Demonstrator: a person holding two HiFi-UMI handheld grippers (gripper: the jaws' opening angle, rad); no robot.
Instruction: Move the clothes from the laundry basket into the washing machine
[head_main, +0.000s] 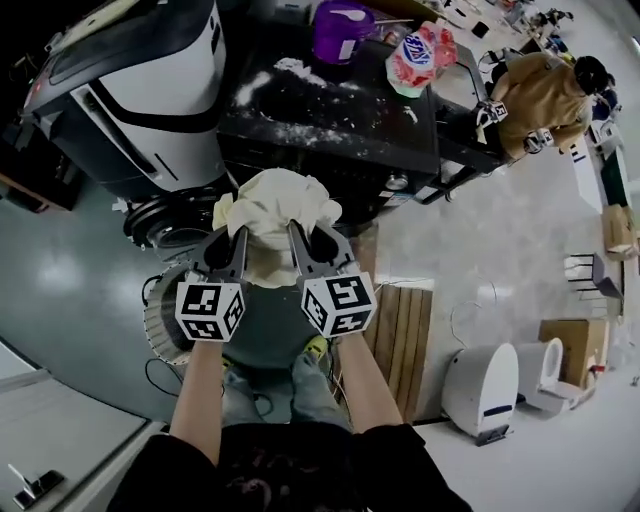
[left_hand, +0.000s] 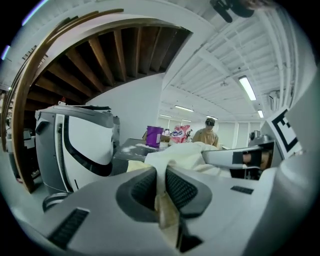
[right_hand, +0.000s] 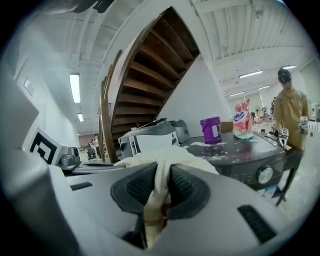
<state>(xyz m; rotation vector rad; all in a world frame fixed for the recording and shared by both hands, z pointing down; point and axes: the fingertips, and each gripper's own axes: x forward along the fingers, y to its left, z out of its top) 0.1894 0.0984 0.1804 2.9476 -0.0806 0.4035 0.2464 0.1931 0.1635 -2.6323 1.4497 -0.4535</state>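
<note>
**Head view: cream cloth held up by both grippers in front of the washing machine**

A bunched cream cloth (head_main: 272, 205) is up in the air between the two grippers, its bulk puffed out above their tips and a short tail hanging down between them. The left gripper (head_main: 240, 238) has its jaws nearly closed, pinching a fold of the cloth's left side. The left gripper view shows the fabric (left_hand: 175, 155) squeezed between the ribbed pads (left_hand: 181, 189). The right gripper (head_main: 297, 232) grips the right side the same way. In the right gripper view a twisted strip of the cloth (right_hand: 165, 157) runs down between its nearly closed pads (right_hand: 181, 186).

Seen from above, the cloth shows against the front edge of the dark washing machine (head_main: 330, 120). A round ribbed basket (head_main: 160, 322) stands on the floor down and to the left, partly hidden by the left gripper's marker cube.

White powder (head_main: 290, 70) is scattered on the machine's top, where a purple tub (head_main: 343, 30) and a pink and white bag (head_main: 420, 55) stand at the far edge. A white-and-black machine (head_main: 140, 90) stands to its left, and wooden boards (head_main: 400, 335) lie on the floor to the right. A person in a tan top (head_main: 540, 90) stands beyond the machine's far right corner. A wooden staircase (right_hand: 150, 75) rises behind.
</note>
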